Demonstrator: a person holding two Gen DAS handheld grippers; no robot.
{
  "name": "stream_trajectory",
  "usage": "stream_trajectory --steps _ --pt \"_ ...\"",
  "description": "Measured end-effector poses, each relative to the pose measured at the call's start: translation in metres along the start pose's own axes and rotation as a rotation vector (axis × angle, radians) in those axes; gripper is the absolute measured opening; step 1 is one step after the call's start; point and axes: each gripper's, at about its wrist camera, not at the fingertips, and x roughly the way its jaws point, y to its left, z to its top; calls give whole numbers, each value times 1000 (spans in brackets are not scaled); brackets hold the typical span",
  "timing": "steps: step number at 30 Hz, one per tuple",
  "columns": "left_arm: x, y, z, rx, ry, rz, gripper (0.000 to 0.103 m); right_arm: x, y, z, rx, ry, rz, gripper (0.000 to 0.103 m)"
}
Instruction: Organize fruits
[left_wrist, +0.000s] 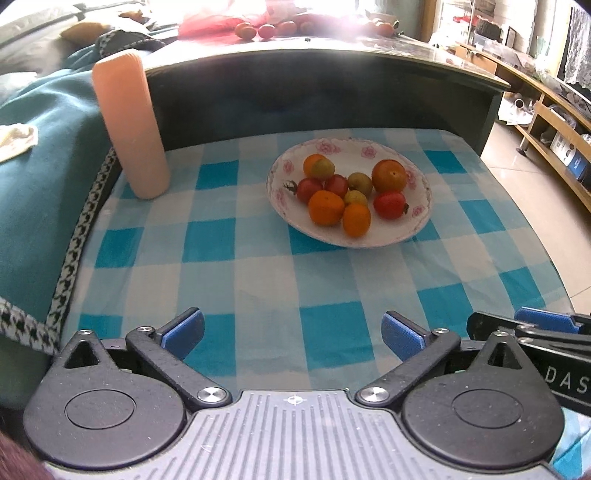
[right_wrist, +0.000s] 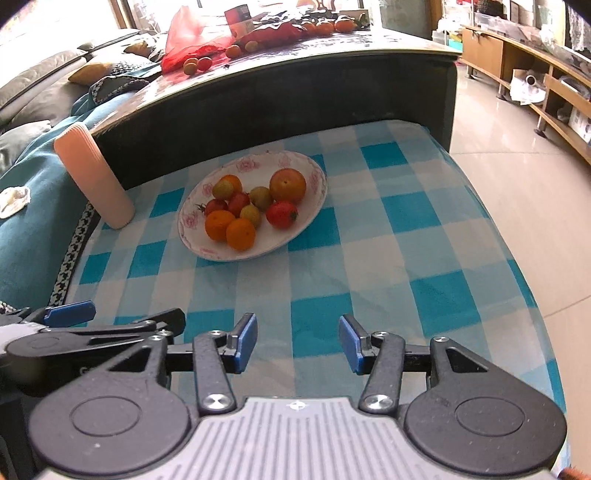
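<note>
A white plate with pink flowers (left_wrist: 417, 221) (right_wrist: 306, 173) sits on the blue checked cloth and holds several fruits: oranges (left_wrist: 325, 207) (right_wrist: 241, 233), red tomatoes (left_wrist: 389, 204) (right_wrist: 281, 214) and small greenish fruits (left_wrist: 360, 183) (right_wrist: 260, 196). My left gripper (left_wrist: 291, 334) stands wide open near the front of the cloth, well short of the plate, with nothing between its blue pads. My right gripper (right_wrist: 298, 343) is partly open beside it, also empty and well back from the plate. Each gripper shows at the edge of the other's view.
A tall peach-coloured cylinder (left_wrist: 127, 125) (right_wrist: 94, 177) stands upright left of the plate. Behind the cloth rises a dark raised tabletop (left_wrist: 332, 92) with more loose fruit (right_wrist: 199, 64) and a red bag (right_wrist: 184, 37). A teal sofa cover (left_wrist: 40, 177) lies left; tiled floor right.
</note>
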Motion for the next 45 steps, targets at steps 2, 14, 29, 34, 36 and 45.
stream_trajectory --steps 2,14,29,34,36,45 --pt "-4 -2 -5 11 5 13 103 -4 0 -6 0 4 1 61" --pt "-17 -10 -25 34 29 18 103 -25 -4 -31 16 11 6 61" --pt "-19 -15 -28 46 12 48 103 -25 -5 -36 16 20 20 61" --pt "-19 -14 -28 48 13 49 103 -24 -4 -36 13 23 18 61" --pt "-19 -14 -28 47 14 51 103 -24 -4 -36 12 25 18 61" --pt "-19 -11 -30 41 18 58 103 -23 -2 -37 4 32 24 61"
